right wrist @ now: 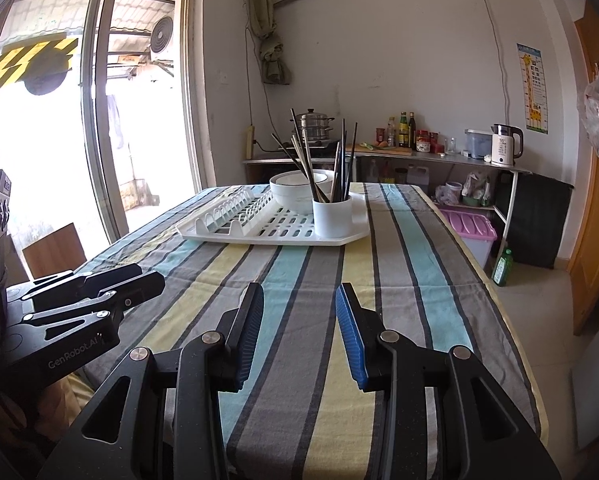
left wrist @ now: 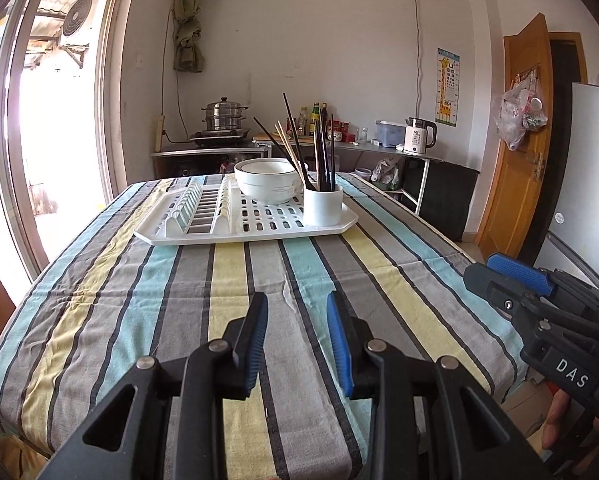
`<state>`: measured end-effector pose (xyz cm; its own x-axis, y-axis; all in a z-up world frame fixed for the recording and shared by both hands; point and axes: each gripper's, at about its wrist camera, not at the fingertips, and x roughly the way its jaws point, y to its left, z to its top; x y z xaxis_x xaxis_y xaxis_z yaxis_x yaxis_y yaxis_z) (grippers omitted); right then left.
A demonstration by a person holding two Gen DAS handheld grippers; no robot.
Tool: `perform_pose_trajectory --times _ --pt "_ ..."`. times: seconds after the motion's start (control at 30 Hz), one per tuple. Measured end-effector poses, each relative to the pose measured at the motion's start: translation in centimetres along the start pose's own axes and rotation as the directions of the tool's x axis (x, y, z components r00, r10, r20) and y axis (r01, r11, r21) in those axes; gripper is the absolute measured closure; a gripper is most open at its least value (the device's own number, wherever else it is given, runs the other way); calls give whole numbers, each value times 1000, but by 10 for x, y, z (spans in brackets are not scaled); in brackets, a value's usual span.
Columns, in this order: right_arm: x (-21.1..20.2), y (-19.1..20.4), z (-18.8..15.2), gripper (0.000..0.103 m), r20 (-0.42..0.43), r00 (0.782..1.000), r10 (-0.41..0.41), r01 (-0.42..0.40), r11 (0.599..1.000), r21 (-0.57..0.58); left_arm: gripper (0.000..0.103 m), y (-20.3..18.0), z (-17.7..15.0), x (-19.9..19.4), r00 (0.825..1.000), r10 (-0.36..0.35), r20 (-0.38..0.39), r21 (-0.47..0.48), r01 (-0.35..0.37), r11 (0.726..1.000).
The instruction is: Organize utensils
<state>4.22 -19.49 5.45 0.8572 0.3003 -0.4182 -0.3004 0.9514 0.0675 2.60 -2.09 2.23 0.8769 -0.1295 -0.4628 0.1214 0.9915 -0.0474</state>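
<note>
A white dish rack tray (left wrist: 171, 236) (right wrist: 351, 237) lies across the far half of the striped table. On it stand a white utensil cup (left wrist: 322, 205) (right wrist: 332, 216) holding several dark and pale chopsticks (left wrist: 295, 140) (right wrist: 305, 152), and stacked white bowls (left wrist: 265, 179) (right wrist: 295, 188) behind it. My left gripper (left wrist: 297, 300) is open and empty, low over the near table. My right gripper (right wrist: 299, 290) is open and empty beside it; it also shows at the right in the left wrist view (left wrist: 511, 276).
The striped tablecloth (left wrist: 227, 288) (right wrist: 403, 280) covers the table. A window and sliding door are at the left. A counter with a steamer pot (left wrist: 222, 118), bottles and a kettle (left wrist: 419, 136) stands behind. A purple-lidded bin (right wrist: 469, 228) and green bottle (right wrist: 502, 266) sit on the floor at right.
</note>
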Motion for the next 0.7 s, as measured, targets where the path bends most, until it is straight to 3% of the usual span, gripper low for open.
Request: perform_pose_trajectory --times 0.7 --pt "-3 2 1 64 -2 1000 -16 16 1000 -3 71 -4 -2 -1 1000 17 0 11 -17 1000"
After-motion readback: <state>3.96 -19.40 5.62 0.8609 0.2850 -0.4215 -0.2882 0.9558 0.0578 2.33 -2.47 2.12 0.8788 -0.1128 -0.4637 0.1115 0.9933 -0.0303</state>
